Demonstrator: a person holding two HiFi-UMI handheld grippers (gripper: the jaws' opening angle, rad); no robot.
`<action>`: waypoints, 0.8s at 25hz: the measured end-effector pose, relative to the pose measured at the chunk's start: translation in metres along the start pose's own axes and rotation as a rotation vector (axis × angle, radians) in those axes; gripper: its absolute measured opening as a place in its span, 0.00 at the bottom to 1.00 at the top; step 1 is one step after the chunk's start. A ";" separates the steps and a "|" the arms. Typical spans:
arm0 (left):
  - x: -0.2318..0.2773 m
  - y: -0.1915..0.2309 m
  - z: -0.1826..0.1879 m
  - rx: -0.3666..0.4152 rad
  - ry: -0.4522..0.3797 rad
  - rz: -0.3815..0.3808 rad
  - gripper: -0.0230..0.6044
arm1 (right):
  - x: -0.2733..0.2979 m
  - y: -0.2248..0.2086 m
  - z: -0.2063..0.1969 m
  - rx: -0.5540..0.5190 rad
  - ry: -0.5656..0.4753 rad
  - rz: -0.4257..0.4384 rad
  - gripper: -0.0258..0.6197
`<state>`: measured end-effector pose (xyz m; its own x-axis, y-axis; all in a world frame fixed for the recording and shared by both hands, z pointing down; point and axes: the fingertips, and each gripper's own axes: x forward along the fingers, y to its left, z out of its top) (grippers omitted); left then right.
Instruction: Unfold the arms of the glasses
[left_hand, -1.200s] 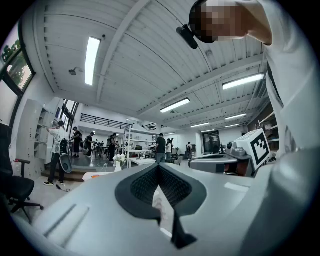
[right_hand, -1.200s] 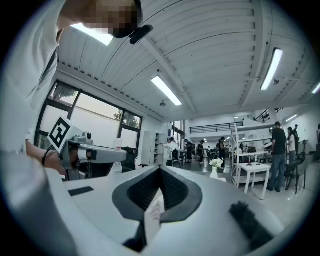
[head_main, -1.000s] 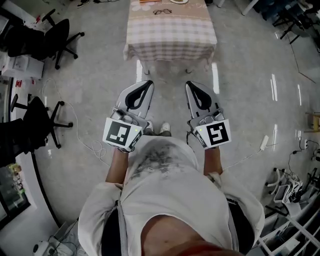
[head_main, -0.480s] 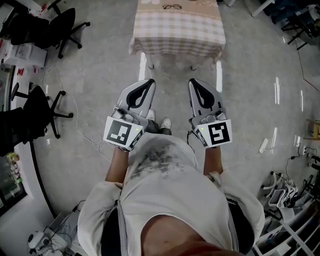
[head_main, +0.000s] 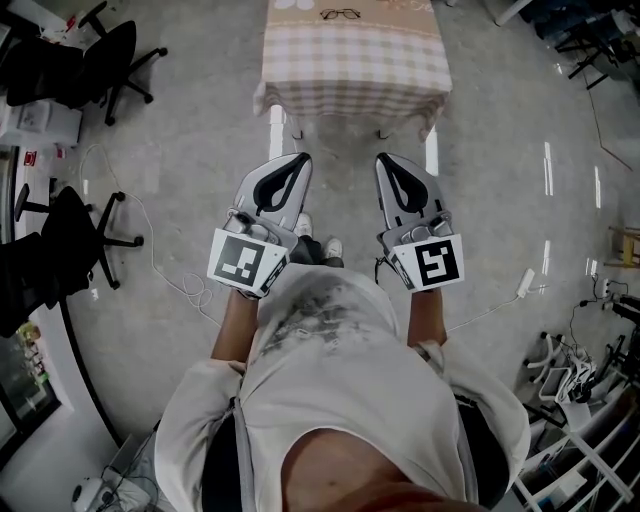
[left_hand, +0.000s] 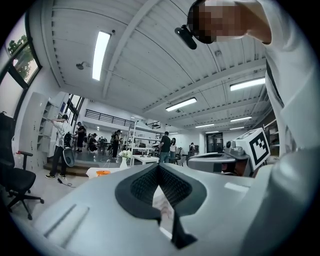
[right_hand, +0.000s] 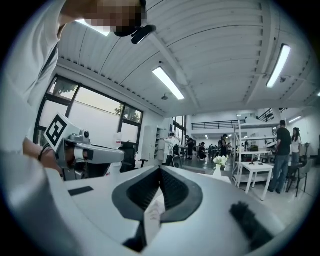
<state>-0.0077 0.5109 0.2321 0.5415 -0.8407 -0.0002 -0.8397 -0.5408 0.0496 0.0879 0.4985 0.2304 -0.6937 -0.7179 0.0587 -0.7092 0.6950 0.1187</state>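
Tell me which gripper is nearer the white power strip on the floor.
Right. The right gripper hangs to the left of the white power strip in the head view; the left gripper is farther left, beyond the right one.

Checked-cloth table (head_main: 352, 70) top centre of head view, on grey floor (head_main: 500, 180). Black office chair (head_main: 110, 55) upper left, second chair (head_main: 80, 225) below it. White cable (head_main: 160, 270) loops beside second chair, power strip (head_main: 524, 283) on the right. Right gripper view: white table (right_hand: 256, 165), flower vase (right_hand: 218, 167), standing person (right_hand: 283, 150), ceiling strip light (right_hand: 168, 83).
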 end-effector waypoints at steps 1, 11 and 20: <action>0.003 0.006 0.000 -0.003 0.000 -0.004 0.05 | 0.006 -0.001 0.000 -0.001 0.003 -0.004 0.06; 0.030 0.062 0.000 -0.016 -0.006 -0.071 0.05 | 0.060 -0.012 0.005 -0.016 0.021 -0.076 0.06; 0.060 0.090 -0.002 -0.018 -0.006 -0.092 0.05 | 0.093 -0.033 -0.001 -0.013 0.040 -0.103 0.06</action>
<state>-0.0507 0.4122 0.2386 0.6160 -0.7877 -0.0112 -0.7855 -0.6153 0.0668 0.0471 0.4086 0.2331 -0.6116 -0.7866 0.0853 -0.7744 0.6172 0.1392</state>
